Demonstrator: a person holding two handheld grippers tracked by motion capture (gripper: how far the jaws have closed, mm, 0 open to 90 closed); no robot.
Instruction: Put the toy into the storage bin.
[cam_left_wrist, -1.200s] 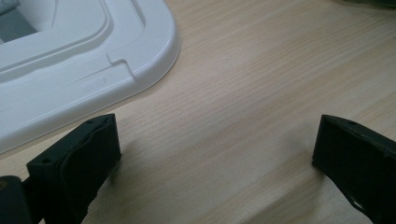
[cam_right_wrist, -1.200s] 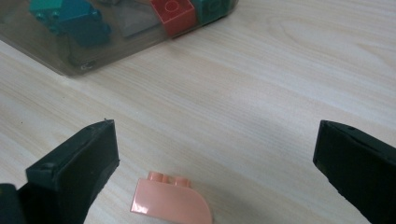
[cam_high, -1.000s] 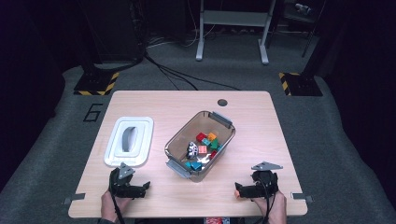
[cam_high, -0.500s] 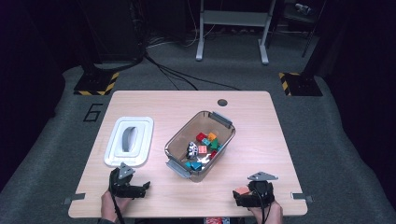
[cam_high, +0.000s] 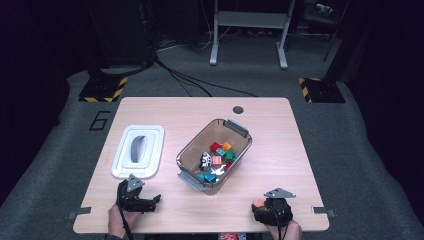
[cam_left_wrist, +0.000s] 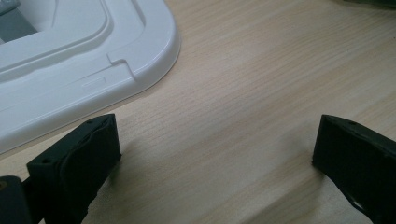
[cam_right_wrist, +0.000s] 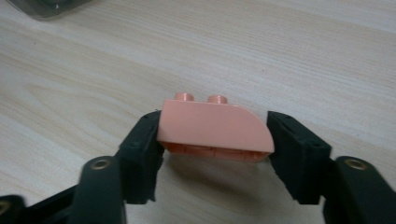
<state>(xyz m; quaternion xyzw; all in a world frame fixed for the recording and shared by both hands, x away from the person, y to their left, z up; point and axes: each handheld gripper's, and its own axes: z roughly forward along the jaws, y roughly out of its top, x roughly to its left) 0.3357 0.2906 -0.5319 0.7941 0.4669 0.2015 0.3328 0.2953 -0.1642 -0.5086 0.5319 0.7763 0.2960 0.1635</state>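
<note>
A salmon-pink sloped brick (cam_right_wrist: 215, 128) with two studs lies on the wooden table (cam_high: 280, 150), close to the front edge at the right. My right gripper (cam_right_wrist: 212, 135) has just been closing its jaws, and the pads now press on both ends of the brick. In the high view the brick (cam_high: 257, 203) peeks out at the left of the right gripper (cam_high: 260, 207). My left gripper (cam_high: 156, 201) rests near the front left of the table, pointing right. Its jaws (cam_left_wrist: 215, 140) stand wide apart over bare wood.
A clear plastic bin (cam_high: 240, 131) with grey latches holds several coloured bricks at the table's middle. Its white lid (cam_high: 139, 150) lies to the left, and the lid's corner (cam_left_wrist: 84, 56) sits just beyond my left jaws. A corner of the bin (cam_right_wrist: 46, 7) shows far ahead.
My right gripper has sunk toward the table's front edge and its jaws have closed in; the pink brick now shows between them. The left gripper has stayed put.
</note>
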